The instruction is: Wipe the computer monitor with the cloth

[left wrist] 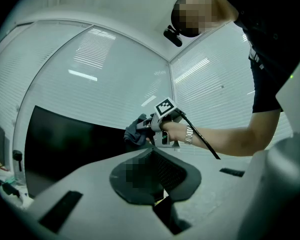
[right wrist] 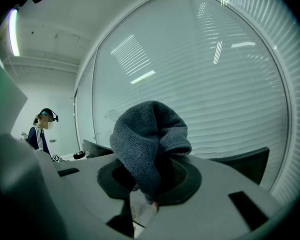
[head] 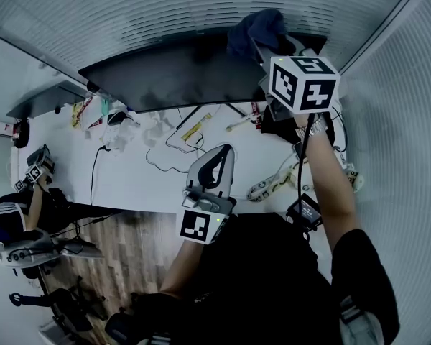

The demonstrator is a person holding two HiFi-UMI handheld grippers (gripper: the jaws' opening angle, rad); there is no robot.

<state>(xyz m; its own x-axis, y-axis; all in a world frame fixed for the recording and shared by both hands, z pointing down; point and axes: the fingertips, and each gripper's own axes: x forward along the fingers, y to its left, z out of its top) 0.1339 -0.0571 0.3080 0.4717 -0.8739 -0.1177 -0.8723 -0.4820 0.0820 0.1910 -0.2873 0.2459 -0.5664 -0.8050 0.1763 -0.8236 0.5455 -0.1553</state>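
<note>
Monitor, wide and dark, stands on the white desk, and we judge the wiping to be at its upper right corner. There our right gripper is clamped on the grey knitted cloth, while our left gripper hangs low, jaws together and empty. Next we need to press the cloth flat and sweep it leftward across the screen.

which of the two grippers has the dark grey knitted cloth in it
The right gripper, raised at the black computer monitor's top edge, jaws shut on the dark grey knitted cloth. The left gripper sits low over the white desk, holding nothing.
</note>
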